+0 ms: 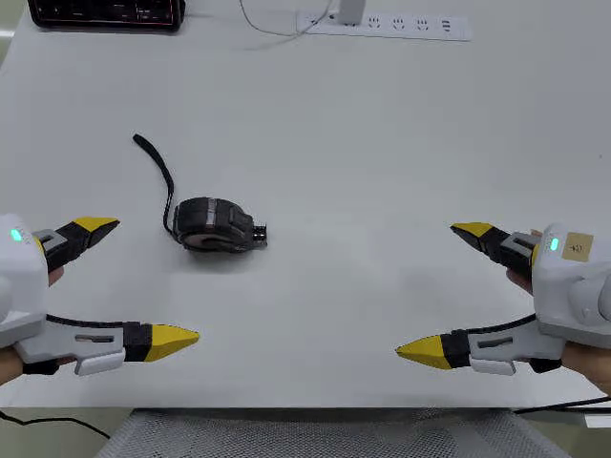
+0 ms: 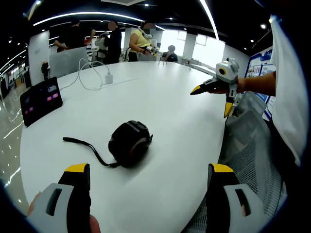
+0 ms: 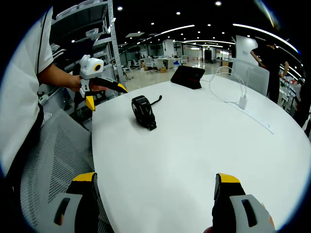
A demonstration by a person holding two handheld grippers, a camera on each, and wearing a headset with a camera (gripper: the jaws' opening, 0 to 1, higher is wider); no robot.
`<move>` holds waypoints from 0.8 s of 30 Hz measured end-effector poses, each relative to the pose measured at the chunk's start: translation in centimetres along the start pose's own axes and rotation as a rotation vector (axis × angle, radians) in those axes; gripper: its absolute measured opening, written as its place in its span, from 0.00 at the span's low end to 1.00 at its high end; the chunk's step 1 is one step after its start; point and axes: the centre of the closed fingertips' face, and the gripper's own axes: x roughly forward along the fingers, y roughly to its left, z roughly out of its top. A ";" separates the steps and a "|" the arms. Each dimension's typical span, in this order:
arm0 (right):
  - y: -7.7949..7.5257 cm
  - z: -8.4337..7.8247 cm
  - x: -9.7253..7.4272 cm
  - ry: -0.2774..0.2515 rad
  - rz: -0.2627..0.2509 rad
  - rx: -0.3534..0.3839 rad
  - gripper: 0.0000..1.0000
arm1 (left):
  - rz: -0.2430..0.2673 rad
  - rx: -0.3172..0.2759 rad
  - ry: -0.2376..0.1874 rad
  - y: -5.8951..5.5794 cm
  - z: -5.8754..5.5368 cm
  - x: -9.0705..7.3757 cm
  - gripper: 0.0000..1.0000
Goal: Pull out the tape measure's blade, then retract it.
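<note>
Resting tape measure: on the white tabletop, left of the middle, well back from the near edge and nearer the left gripper than the right one.
Case: black and rounded, with grey and dull-red parts.
Blade: drawn in; only a small dark end tab shows at the mouth on the case's right side.
Strap: thin and black, running from the case's left side away to the far left and lying flat on the tabletop.
Left gripper: near left, jaws spread wide with yellow tips pointing right; holds nothing and is apart from the tape measure.
Right gripper: near right, jaws spread wide with yellow tips pointing left; holds nothing and is well apart from the tape measure.
Open room: bare white surface on all sides of the case, with a broad stretch between it and the right gripper.
Near edge: runs just below both grippers; a grey mesh seat sits under it.
Far edge: a white power strip with a cable to the far right, and a black device to the far left, both well apart from the tape measure.
</note>
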 end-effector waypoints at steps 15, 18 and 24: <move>0.1 0.1 0.0 -0.005 0.005 0.016 0.99 | -0.008 0.009 0.014 -0.1 -0.1 0.0 0.98; 0.1 0.0 0.0 -0.005 0.005 0.017 0.99 | -0.002 -0.002 0.001 0.0 0.1 0.0 0.99; 0.1 0.0 -0.1 -0.004 0.005 0.016 0.99 | -0.010 -0.002 0.004 -0.2 0.1 0.0 0.99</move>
